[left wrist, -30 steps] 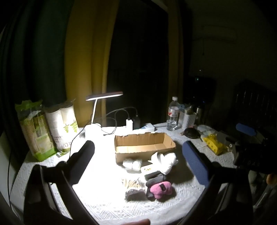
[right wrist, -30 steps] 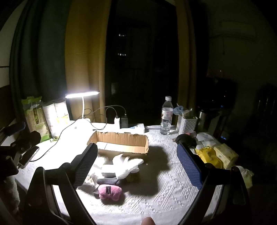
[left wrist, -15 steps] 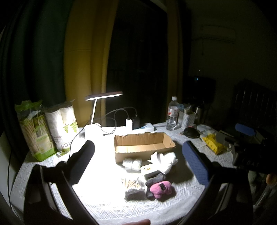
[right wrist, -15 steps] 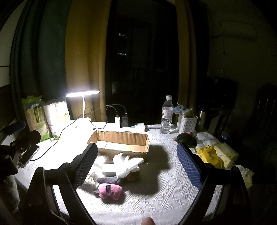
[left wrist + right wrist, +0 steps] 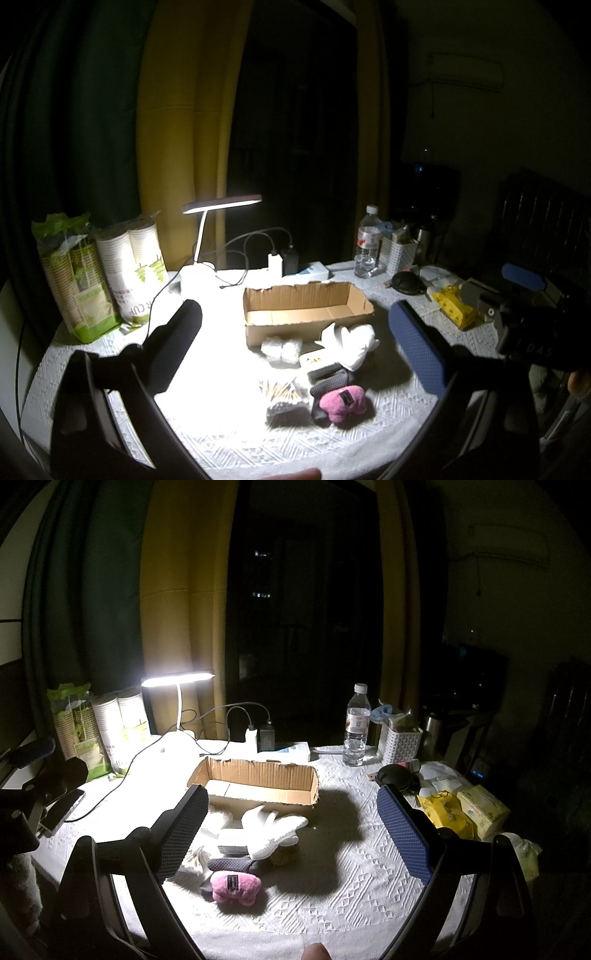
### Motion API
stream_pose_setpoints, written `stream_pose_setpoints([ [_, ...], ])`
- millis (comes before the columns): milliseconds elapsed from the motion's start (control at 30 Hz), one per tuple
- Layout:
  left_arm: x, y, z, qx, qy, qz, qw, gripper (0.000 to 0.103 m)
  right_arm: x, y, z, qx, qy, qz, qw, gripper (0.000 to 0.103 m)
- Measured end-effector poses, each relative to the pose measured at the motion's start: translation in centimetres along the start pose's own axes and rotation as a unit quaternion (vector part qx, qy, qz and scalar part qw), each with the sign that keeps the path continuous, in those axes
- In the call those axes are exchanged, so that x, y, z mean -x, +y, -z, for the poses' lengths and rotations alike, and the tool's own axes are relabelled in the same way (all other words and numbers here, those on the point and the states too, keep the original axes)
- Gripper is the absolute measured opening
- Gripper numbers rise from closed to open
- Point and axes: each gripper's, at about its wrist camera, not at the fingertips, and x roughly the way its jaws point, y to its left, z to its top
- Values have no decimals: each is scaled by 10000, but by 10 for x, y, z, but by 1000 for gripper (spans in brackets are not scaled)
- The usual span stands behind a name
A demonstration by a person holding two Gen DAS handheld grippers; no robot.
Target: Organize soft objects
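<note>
I have both tools raised above the table (image 5: pixel 110 354), nothing between their fingers. My left gripper (image 5: pixel 295 332) is spread wide, and so is my right gripper (image 5: pixel 291 812). The soft things lie in a loose heap just in front of the open cardboard box (image 5: pixel 306 306), at about 6 o'clock from it. A white glove (image 5: pixel 351 341) rests nearest the box, almost touching its front wall. At 7 o'clock from the glove I see a small white padded bundle (image 5: pixel 281 349). The pink plush (image 5: pixel 343 400) sits nearest to me, touching a dark grey pouch (image 5: pixel 330 384) at its 11 o'clock. A packet of cotton swabs (image 5: pixel 280 391) lies at 9 o'clock from the plush. The lit desk lamp (image 5: pixel 221 203) stands at 10 o'clock from the box, beside stacked paper cups (image 5: pixel 136 266).
</note>
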Motion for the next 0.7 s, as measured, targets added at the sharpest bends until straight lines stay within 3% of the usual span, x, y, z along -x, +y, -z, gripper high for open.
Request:
stream_pose_setpoints([
  [700,3,-2,-1,1,-23,-10,10000,102,1,-1,0,2,0,-7,10000,95],
])
